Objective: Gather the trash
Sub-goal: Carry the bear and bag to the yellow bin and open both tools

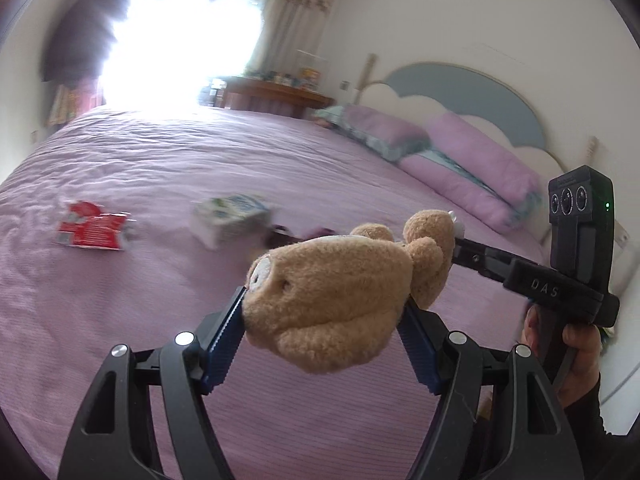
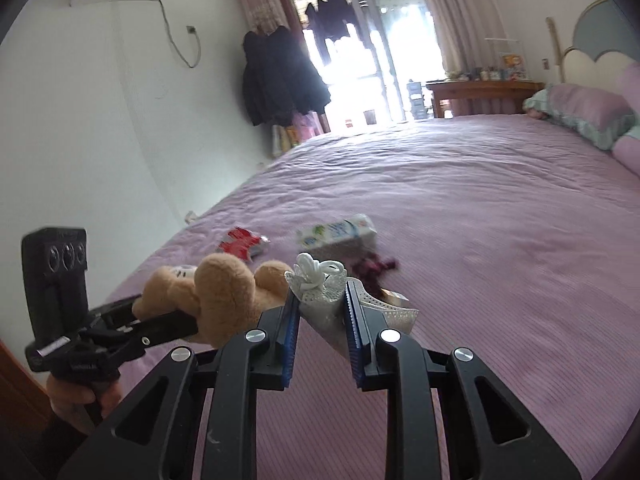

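Left gripper clamping plush bear above bed. Right gripper pinching white mesh item, jaws narrow. Red wrapper, carton lying on bed beyond.

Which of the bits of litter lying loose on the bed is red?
The flattened red wrapper, farthest left on the bedspread. The box-shaped carton beside it is white with blue-green print.

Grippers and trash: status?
Left gripper shut on teddy. Right gripper shut on mask. Red wrapper, carton on bed. Nothing blocking.
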The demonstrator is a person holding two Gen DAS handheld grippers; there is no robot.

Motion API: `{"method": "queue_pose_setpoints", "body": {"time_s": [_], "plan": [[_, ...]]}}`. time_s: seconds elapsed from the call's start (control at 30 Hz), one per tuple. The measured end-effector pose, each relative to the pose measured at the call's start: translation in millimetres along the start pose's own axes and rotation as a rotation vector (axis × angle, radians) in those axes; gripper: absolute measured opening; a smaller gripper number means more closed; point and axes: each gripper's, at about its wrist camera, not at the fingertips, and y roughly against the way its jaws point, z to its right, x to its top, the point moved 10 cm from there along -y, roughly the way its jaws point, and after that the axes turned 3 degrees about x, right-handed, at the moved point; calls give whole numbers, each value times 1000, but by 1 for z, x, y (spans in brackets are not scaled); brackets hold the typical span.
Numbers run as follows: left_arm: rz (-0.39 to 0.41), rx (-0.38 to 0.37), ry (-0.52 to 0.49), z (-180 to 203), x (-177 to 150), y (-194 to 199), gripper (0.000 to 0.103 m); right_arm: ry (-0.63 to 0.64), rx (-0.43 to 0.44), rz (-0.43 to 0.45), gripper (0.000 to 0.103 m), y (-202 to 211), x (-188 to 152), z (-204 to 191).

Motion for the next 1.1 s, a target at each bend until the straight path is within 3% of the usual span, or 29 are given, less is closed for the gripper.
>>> {"method": "queue_pose_setpoints", "body": {"time_s": [0.2, 0.5, 0.97, 1.1], "plan": [[-57, -107, -58, 69, -30, -14, 71, -2, -102, 10, 21, 56, -40, 24], [-179, -270, -134, 170, -90, -43, 71, -150, -296, 10, 21, 159, -125, 96], [-364, -399, -351, 299, -200, -83, 71, -485, -483, 31, 21, 266, -278, 167], [-458, -427, -378, 325, -238, -101, 71, -550, -518, 21, 21, 280, -314, 177]]}}
